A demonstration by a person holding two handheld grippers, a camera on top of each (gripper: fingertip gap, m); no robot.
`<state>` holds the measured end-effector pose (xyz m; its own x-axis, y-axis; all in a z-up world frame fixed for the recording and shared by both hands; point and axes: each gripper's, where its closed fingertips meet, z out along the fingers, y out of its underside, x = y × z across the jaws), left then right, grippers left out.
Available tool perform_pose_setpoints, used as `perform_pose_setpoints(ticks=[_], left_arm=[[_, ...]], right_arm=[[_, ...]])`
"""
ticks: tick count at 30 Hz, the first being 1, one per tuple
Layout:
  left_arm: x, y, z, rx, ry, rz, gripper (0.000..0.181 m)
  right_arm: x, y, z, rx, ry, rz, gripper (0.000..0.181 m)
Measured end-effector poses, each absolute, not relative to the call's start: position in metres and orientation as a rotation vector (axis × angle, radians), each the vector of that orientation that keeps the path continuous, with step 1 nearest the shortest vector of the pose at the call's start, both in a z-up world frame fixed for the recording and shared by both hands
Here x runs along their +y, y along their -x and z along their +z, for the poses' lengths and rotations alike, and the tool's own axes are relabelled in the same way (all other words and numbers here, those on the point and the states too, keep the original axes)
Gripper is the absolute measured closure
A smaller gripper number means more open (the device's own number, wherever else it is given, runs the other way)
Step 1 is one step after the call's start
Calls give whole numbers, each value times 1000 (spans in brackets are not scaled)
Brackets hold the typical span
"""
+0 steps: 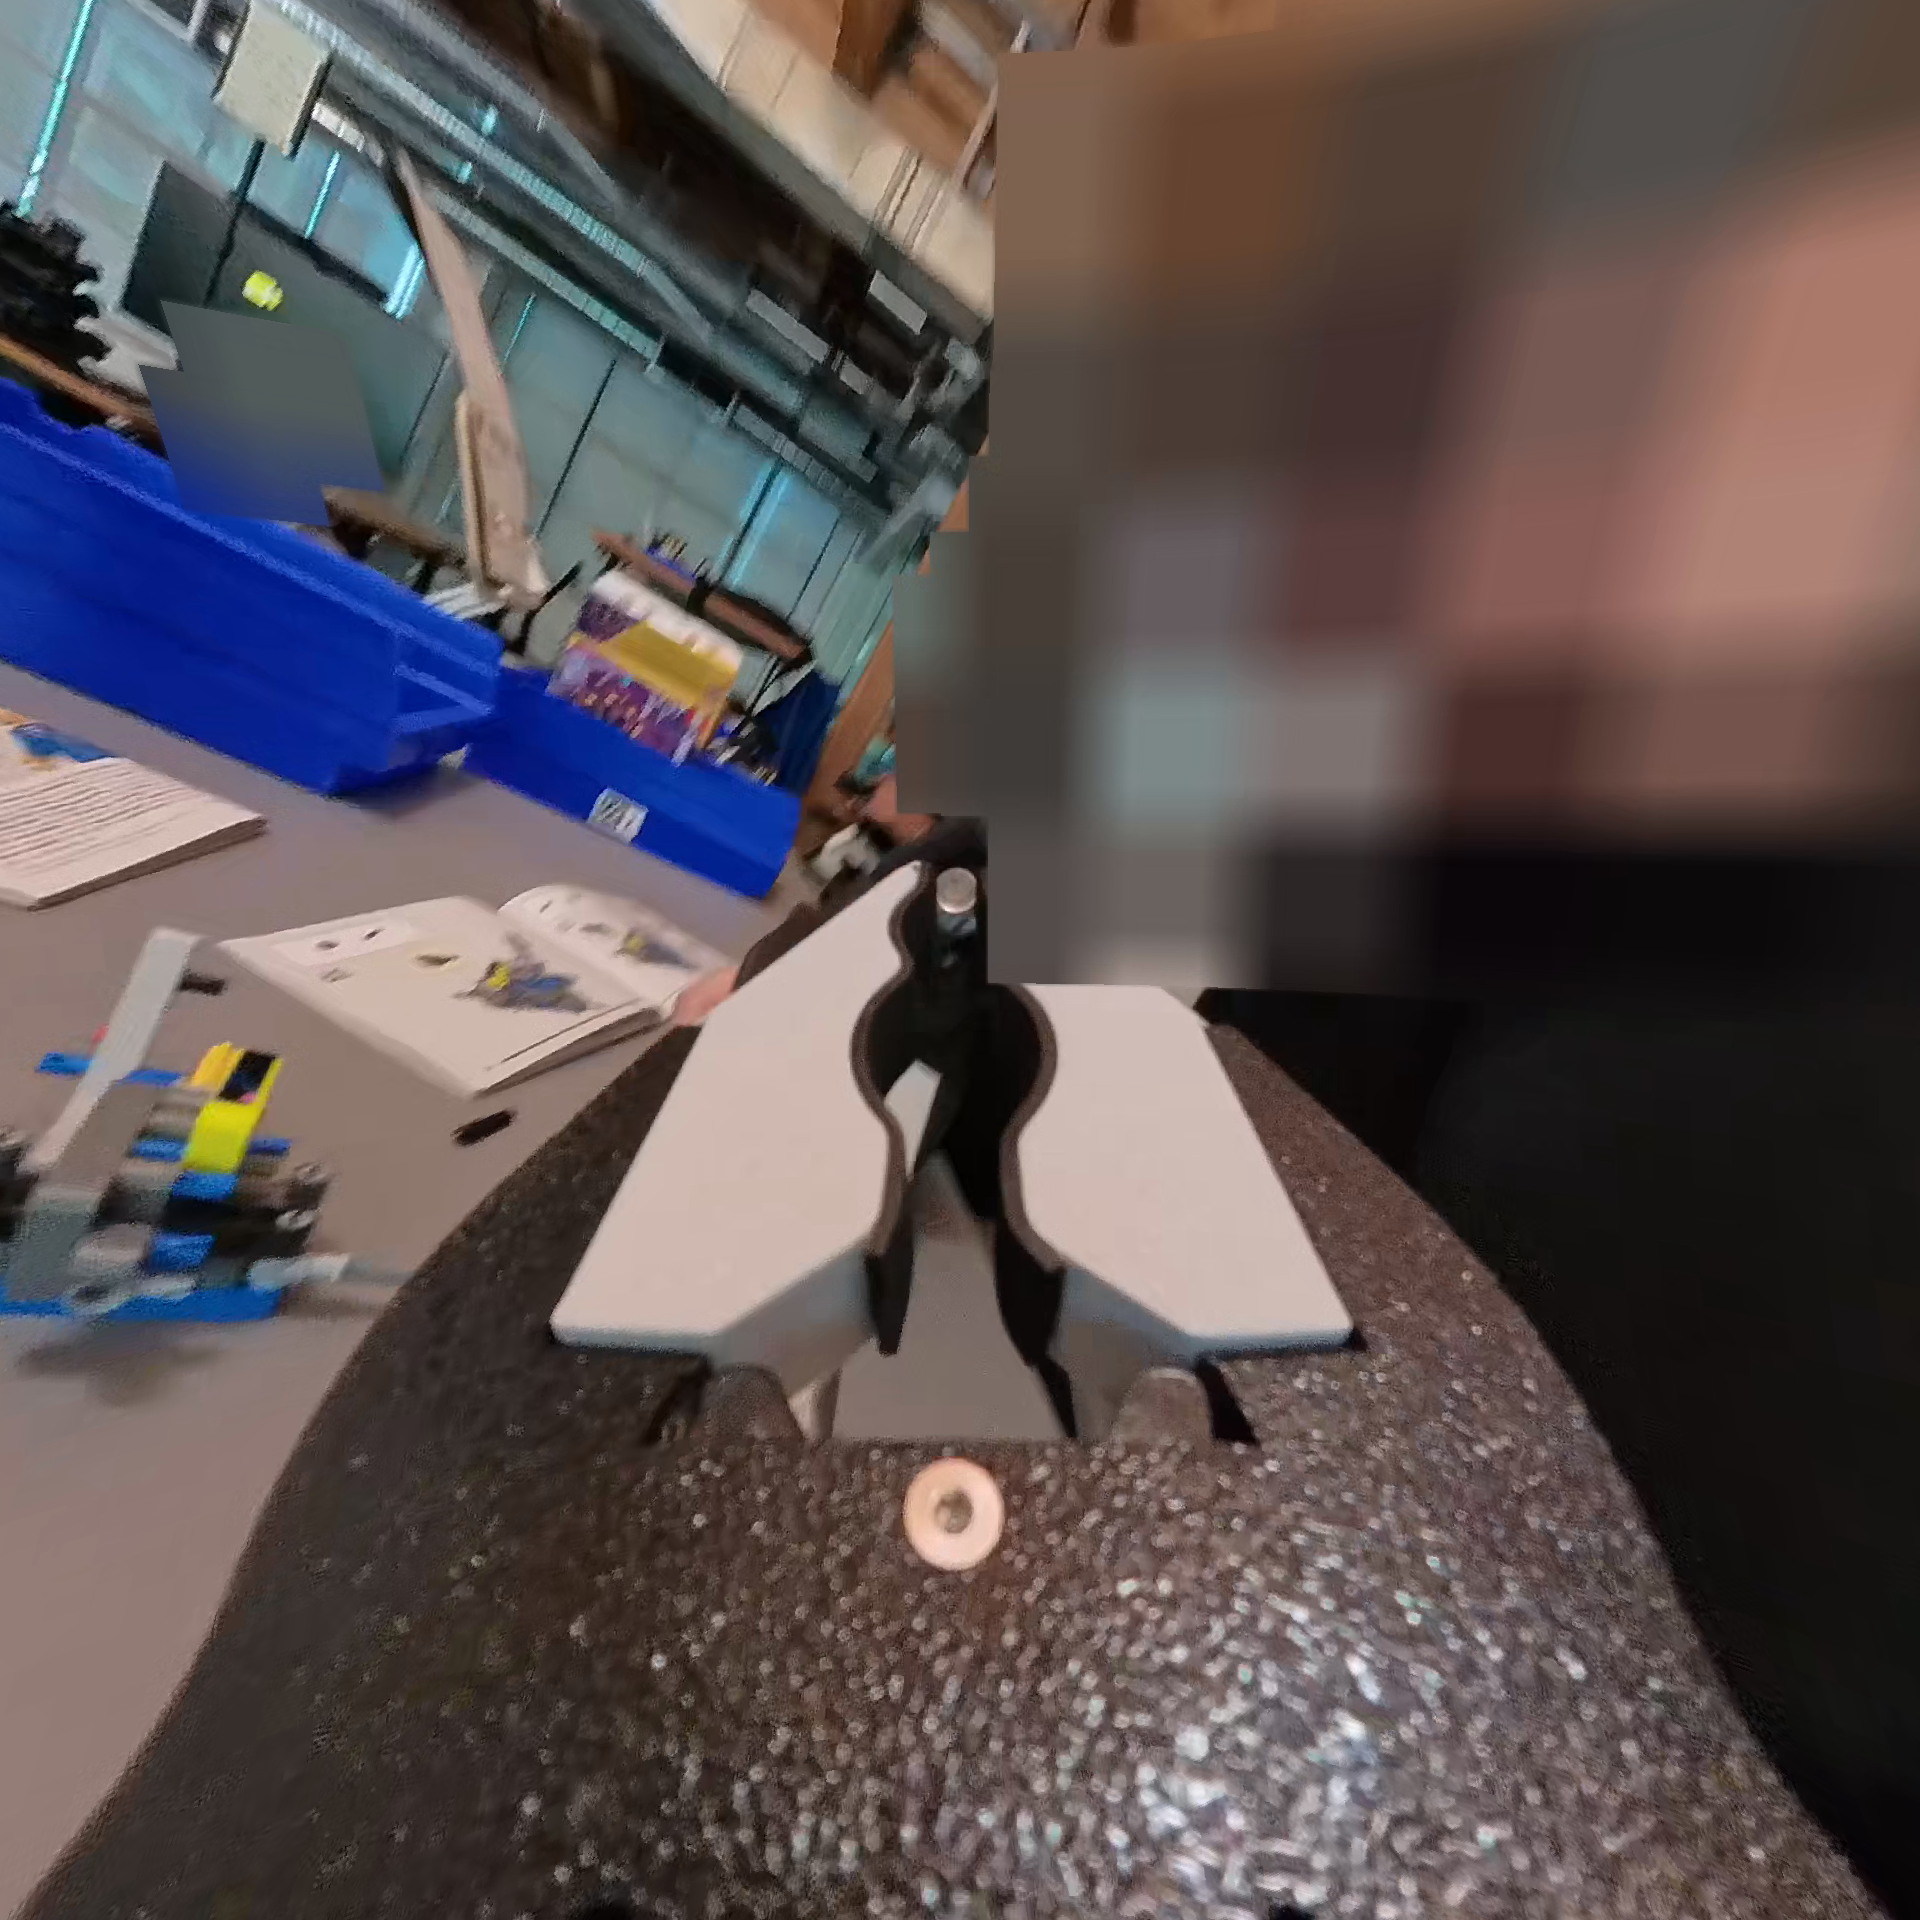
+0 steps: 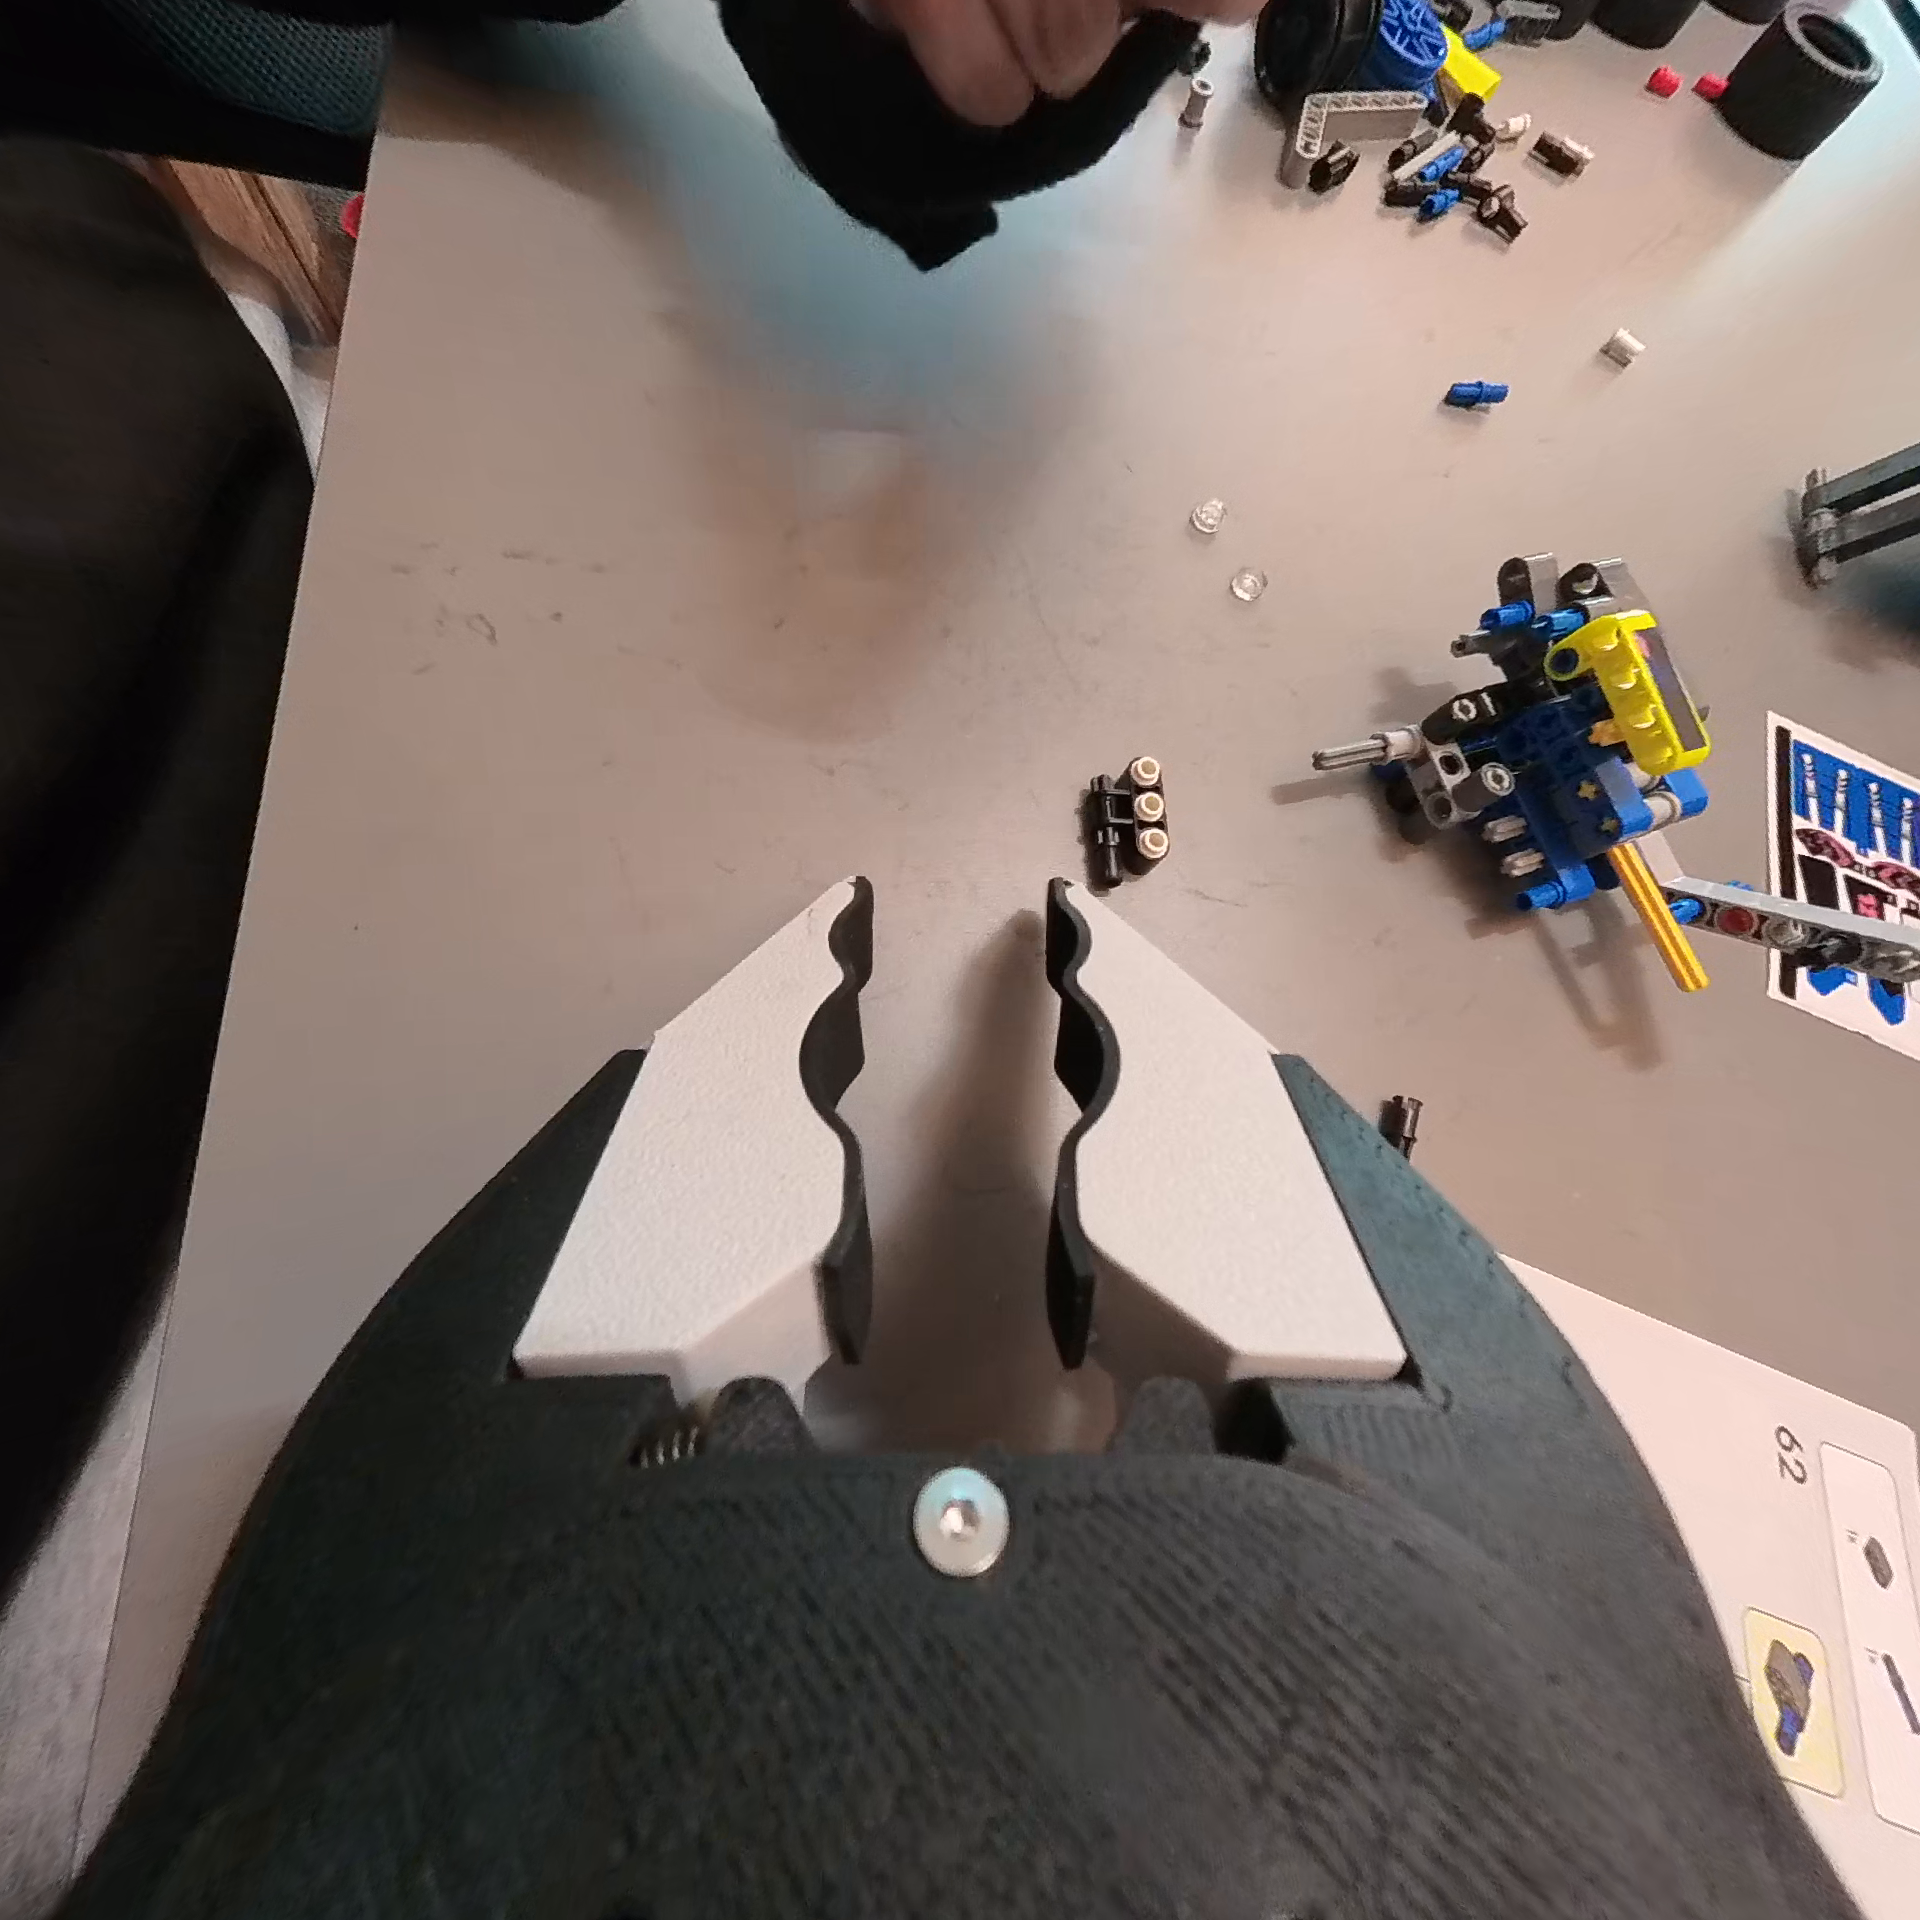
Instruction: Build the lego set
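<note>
My left gripper (image 1: 954,940) is raised off the table and shut on a small black lego piece (image 1: 940,1023) with a grey pin end (image 1: 956,899) sticking out past the fingertips. The partly built blue, grey and yellow model (image 1: 156,1174) stands on the table to its left; it also shows in the right wrist view (image 2: 1558,758). My right gripper (image 2: 961,899) is open and empty just above the table. A small black connector with three tan pins (image 2: 1132,821) lies just beyond its right fingertip.
A gloved hand (image 2: 956,94) is at the far table edge. Loose pins and a grey beam (image 2: 1455,156) lie near a black tyre (image 2: 1813,83). A sticker sheet (image 2: 1849,883) and an open instruction booklet (image 2: 1818,1558) lie right. Blue bins (image 1: 208,623) stand behind.
</note>
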<state>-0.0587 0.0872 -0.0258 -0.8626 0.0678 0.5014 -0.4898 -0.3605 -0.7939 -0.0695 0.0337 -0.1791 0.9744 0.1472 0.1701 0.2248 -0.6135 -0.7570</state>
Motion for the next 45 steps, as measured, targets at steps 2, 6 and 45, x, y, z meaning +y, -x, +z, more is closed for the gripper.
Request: perform_pose_setpoints(ticks=[2,6,45], left_arm=[[77,59,-41,-1783,-570,2227,177],[70,61,-120,-2811,-469,1662,177],[58,48,-142,-4077,1485,677,178]], right_arm=[[34,69,-179,-254,2241,-117,148],[34,69,-179,-261,2238,-133,150],[57,47,-147,173,2050,41,159]])
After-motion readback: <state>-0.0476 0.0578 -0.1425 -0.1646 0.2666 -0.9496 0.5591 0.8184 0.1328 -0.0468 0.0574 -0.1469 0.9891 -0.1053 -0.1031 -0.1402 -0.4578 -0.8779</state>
